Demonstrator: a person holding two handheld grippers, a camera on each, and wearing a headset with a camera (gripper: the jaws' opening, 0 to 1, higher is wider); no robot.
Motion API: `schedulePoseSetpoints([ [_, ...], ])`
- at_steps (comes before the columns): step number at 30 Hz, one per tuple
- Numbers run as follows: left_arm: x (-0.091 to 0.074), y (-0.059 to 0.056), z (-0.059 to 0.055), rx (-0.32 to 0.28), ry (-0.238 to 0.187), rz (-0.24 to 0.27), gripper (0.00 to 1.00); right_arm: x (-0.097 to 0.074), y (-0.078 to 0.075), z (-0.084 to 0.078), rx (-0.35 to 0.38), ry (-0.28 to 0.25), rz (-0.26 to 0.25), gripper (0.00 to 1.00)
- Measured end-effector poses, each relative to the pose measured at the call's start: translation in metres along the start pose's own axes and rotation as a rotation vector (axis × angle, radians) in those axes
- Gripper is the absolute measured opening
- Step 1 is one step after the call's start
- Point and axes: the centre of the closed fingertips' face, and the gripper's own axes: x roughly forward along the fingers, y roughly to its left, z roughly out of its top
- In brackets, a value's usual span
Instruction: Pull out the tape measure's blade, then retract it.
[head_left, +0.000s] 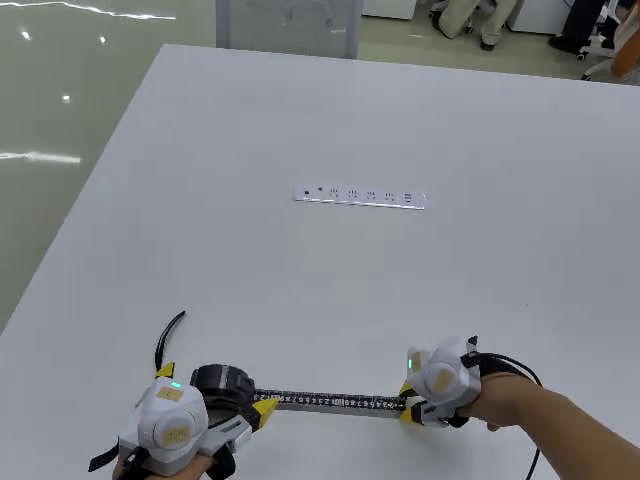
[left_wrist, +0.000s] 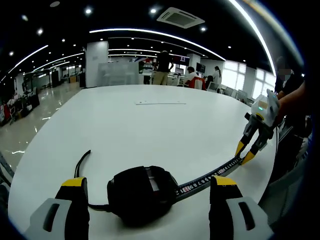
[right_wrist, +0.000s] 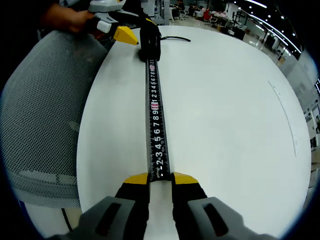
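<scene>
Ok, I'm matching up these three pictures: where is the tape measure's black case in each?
Head view: case bottom left.
Left gripper view: case bottom centre, between the open jaws.
Right gripper view: case near the top, left of centre.
Shared landmark: the blade running out of it.

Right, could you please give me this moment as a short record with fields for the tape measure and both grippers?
tape measure case: black, resting on the white table, with a thin strap trailing from it
blade: drawn out, stretched from the case to the right gripper, numbers facing up
left gripper: open, one jaw on each side of the case with gaps showing
right gripper: shut on the blade's tip
also on table: white power strip, farther off
task stage: blade out, not yet retracted
</scene>
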Motion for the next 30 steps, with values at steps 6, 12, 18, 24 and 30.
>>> schedulePoseSetpoints([
  [6,0.001,0.000,-0.001,0.004,0.004,0.003,0.97,0.001,-0.001,-0.001,-0.019,0.004,-0.006,0.15],
  [12,0.001,0.000,-0.004,-0.007,0.016,0.004,0.91,0.001,0.000,0.001,0.037,0.034,-0.009,0.14],
  [18,0.008,0.005,-0.013,-0.031,0.049,0.016,0.82,0.002,-0.001,-0.001,0.021,0.036,-0.007,0.14],
  [24,0.016,0.014,-0.027,-0.118,0.090,0.057,0.77,0.002,-0.001,0.000,0.045,0.048,-0.006,0.14],
  [30,0.019,0.013,-0.024,-0.156,0.096,0.071,0.70,0.002,-0.001,-0.001,0.041,0.067,-0.004,0.14],
])
